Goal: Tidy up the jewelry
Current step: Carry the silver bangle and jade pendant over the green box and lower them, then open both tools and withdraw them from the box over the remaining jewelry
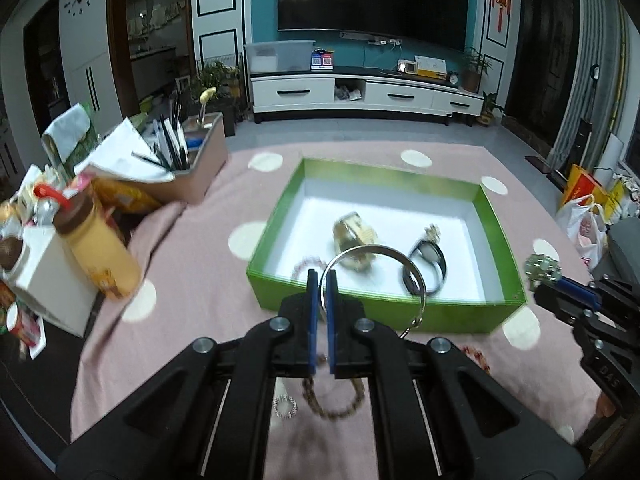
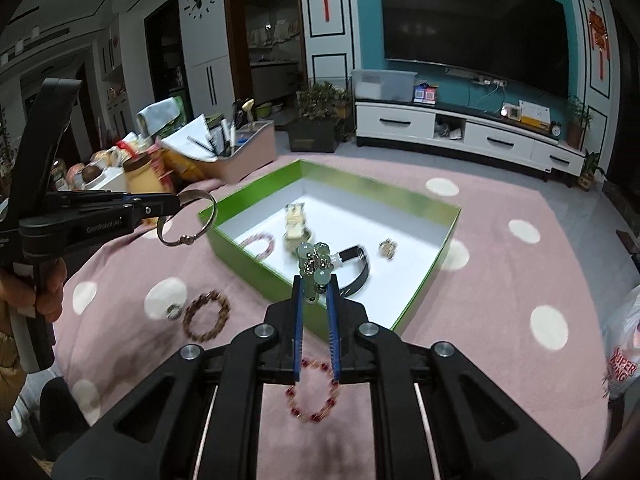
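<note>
My left gripper (image 1: 322,280) is shut on a silver bangle (image 1: 376,249), held in the air just short of the green box's (image 1: 360,304) near wall. In the right wrist view this left gripper (image 2: 176,203) and bangle (image 2: 213,210) hang left of the box (image 2: 256,262). My right gripper (image 2: 316,284) is shut on a pale green bead bracelet (image 2: 316,260) over the box's near edge. The box holds a gold watch (image 1: 356,240), a black watch (image 1: 426,268), a pink bracelet (image 2: 260,244) and a small brooch (image 2: 387,248).
On the pink dotted cloth lie a brown bead bracelet (image 2: 206,314), a small silver ring (image 2: 174,311) and a red bead bracelet (image 2: 314,392). A yellow bottle (image 1: 100,252) and a pen-filled organizer (image 1: 192,168) crowd the left; a plastic bag (image 1: 584,228) sits right.
</note>
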Demonstrator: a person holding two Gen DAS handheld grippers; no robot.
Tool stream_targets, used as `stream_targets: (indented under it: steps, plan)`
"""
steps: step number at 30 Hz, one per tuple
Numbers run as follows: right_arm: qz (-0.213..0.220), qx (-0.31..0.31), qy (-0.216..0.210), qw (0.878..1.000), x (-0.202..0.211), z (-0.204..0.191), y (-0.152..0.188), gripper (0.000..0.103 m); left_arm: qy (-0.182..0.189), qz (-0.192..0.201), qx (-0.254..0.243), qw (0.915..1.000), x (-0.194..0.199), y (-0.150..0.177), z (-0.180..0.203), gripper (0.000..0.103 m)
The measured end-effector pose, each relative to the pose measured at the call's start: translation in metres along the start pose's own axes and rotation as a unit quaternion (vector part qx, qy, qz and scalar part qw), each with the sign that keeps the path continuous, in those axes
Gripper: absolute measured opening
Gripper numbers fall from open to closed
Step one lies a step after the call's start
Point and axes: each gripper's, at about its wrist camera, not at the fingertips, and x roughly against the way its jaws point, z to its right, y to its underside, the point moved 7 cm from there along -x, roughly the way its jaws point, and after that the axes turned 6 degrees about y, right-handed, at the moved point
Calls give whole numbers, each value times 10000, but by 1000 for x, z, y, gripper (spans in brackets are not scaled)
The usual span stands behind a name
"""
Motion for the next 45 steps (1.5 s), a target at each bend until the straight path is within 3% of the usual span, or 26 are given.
stream_targets:
  steps: [14,20,34,39,41,45]
  plan:
    - [-25,3,292,9996,-39,34,-29,10,-598,-249,-169,9978,-74,-45,-18,3]
    - [-254,4,400,9989,-65,42,-25,10,-894,-466,-358,9943,-101,-45,-25,3]
    - [-580,-1,525,9969,-99,49,-15,11,-1059,-695,-590,9902,-130,-37,-25,3]
    - [-552,-161,535,9969,-98,53,-15,31,-965,-668,-517,9917,-128,-38,-24,4]
    - [-504,-214,547,9970,-93,56,-16,35,-924,-638,-520,9923,-124,-40,-22,17]
    - [-341,-376,532,9973,-77,63,-20,38,-858,-515,-474,9938,-112,-44,-20,29]
